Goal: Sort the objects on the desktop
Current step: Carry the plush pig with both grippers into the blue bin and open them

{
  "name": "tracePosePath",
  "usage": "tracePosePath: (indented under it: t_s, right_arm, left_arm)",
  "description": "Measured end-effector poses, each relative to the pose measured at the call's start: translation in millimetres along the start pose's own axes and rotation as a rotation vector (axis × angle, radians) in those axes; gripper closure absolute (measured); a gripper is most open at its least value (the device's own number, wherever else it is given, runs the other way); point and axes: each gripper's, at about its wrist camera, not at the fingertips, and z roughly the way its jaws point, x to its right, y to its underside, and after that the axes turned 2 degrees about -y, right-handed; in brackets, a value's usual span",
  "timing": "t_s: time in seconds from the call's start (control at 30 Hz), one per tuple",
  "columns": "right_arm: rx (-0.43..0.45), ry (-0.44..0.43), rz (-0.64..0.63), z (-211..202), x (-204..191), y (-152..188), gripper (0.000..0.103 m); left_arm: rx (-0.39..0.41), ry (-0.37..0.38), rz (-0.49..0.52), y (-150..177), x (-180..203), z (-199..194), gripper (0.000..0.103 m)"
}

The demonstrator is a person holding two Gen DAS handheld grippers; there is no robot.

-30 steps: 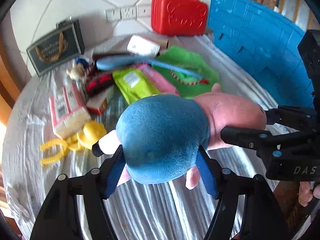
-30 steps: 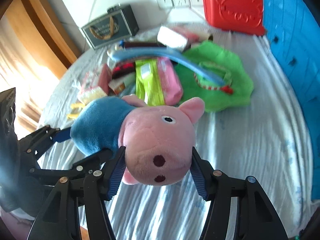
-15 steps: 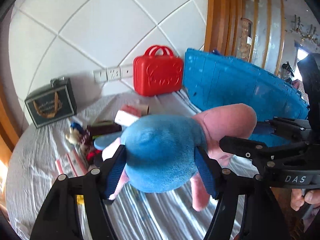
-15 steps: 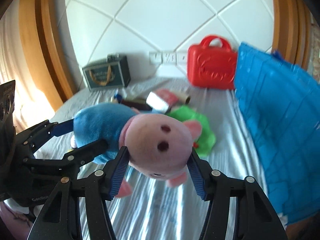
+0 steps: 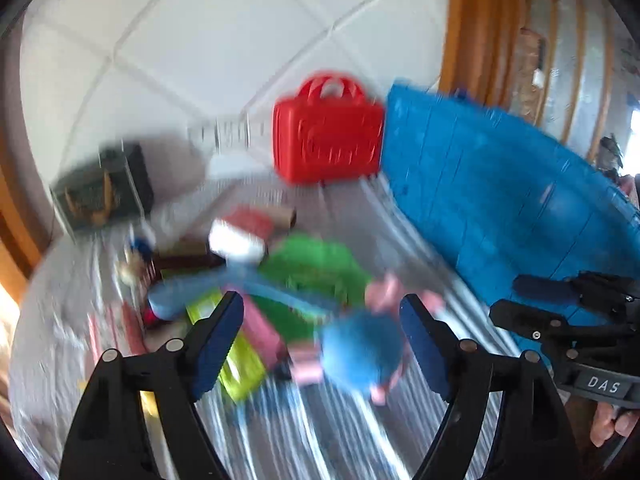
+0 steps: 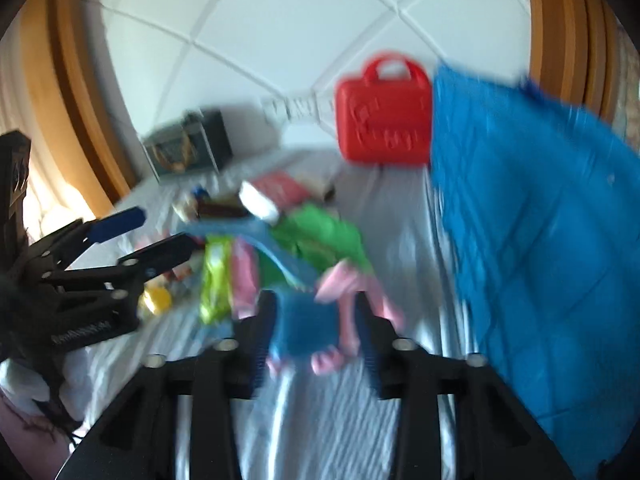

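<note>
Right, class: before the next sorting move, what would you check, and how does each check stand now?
1. Left tool open: ok.
2. Right tool clear of the plush pig: ok, judging by the left wrist view.
3. Plush pig settled on the striped cloth: cannot tell, it is blurred.
4. Pictures sharp enough to aim by: not ok.
5. Blue bin in view: ok.

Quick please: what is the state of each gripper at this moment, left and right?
Left gripper: open, holding nothing; the plush pig lies on the table beyond it.
Right gripper: open, holding nothing; the pig shows between its fingers, image blurred.
</note>
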Motion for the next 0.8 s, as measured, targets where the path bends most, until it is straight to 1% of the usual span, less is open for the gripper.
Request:
tracePosePath:
  t_s: [0.03, 0.1, 0.13, 0.2, 0.23, 0.27, 0.37, 0.43, 0.5, 0.57, 0.67, 0.7, 0.73, 0.8]
  right_arm:
    - [-0.023, -0.005, 0.010, 10.2, 5.5, 5.2, 0.033]
    - [-0.066, -0.017, 0.025, 28.5, 14.6, 14.8, 0.032]
    - [-0.104, -0.034, 0.034, 46.9, 21.2, 20.6, 0.030]
    - [-0.115, -0.039, 0.032, 53.1, 21.9, 23.1, 0.023]
    - [-0.130, -0.038, 0.030, 60.6, 22.4, 25.4, 0.017]
    - [-0.140, -0.039, 0.031, 66.4, 23.8, 27.8, 0.014]
    - [-0.175, -0.043, 0.062, 89.3, 36.7, 35.2, 0.013]
    - [-0.198, -0.040, 0.069, 102.4, 45.0, 38.1, 0.010]
    - [-0.224, -0.044, 0.071, 120.7, 55.5, 38.0, 0.007]
    - [-0.229, -0.052, 0.075, 125.5, 59.0, 37.8, 0.002]
    - [-0.254, -0.079, 0.095, 149.2, 72.8, 39.8, 0.001]
    - [-0.254, -0.079, 0.095, 149.2, 72.8, 39.8, 0.001]
    - [-0.259, -0.084, 0.097, 154.8, 74.5, 40.1, 0.001]
    - [-0.270, -0.098, 0.107, 169.6, 80.5, 41.8, 0.001]
  left_arm:
    - [-0.052, 0.009, -0.027, 8.1, -3.7, 13.1, 0.023]
    - [-0.121, -0.015, -0.062, 25.5, -6.9, 33.6, 0.023]
    - [-0.135, -0.025, -0.061, 31.9, -6.6, 39.0, 0.023]
    - [-0.162, -0.036, -0.063, 43.9, -5.5, 49.5, 0.023]
    - [-0.169, -0.034, -0.065, 47.6, -4.9, 52.7, 0.023]
    - [-0.179, -0.028, -0.067, 52.3, -3.2, 58.1, 0.023]
    - [-0.205, -0.006, -0.061, 63.0, 6.2, 74.4, 0.023]
    - [-0.222, 0.002, -0.053, 69.2, 12.9, 86.4, 0.023]
    - [-0.244, 0.003, -0.047, 73.8, 21.5, 100.7, 0.023]
    - [-0.267, -0.002, -0.042, 78.2, 29.7, 115.6, 0.023]
    - [-0.293, -0.013, -0.027, 84.0, 42.0, 137.5, 0.023]
    - [-0.297, -0.016, -0.024, 85.3, 44.5, 142.1, 0.019]
    - [-0.301, -0.025, -0.015, 86.4, 47.7, 148.6, 0.012]
    - [-0.305, -0.060, 0.019, 88.7, 52.9, 158.7, 0.007]
